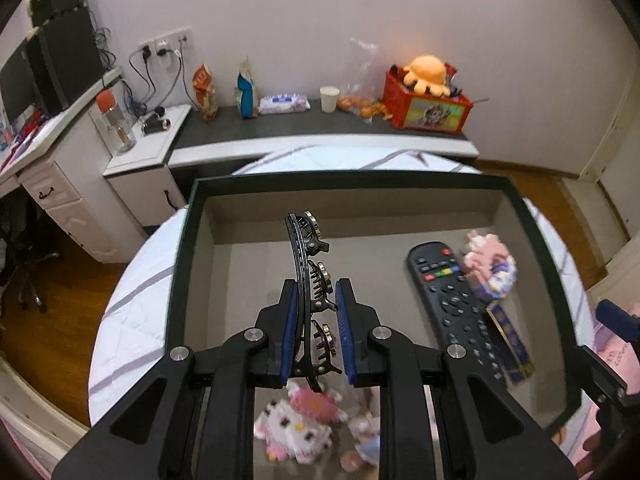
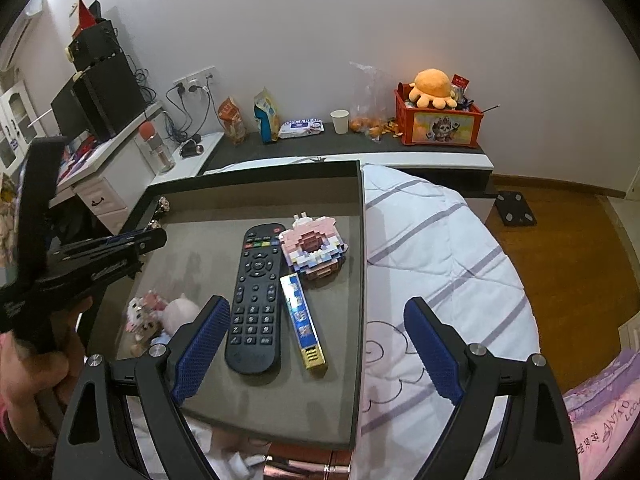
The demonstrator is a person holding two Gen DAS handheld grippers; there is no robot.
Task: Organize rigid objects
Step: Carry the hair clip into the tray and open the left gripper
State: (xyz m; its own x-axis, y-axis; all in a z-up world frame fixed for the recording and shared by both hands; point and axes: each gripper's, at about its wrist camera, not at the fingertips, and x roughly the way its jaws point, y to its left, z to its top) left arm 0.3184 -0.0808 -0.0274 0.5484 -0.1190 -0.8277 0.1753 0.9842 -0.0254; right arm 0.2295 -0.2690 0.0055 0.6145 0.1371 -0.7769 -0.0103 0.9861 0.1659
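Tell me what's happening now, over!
Left gripper shut on black hair clip, above the tray. Right gripper open, empty. Remote and block toys already in tray; middle bare.

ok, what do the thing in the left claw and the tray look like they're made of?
Hair clip strip: looks like glossy black plastic, going by its thin toothed clips, with shiny, probably metal, round studs. It sits clamped in the left claw.
Tray: matte grey-brown floor and dark rim with square folded corners, so likely card or covered board; can't confirm.
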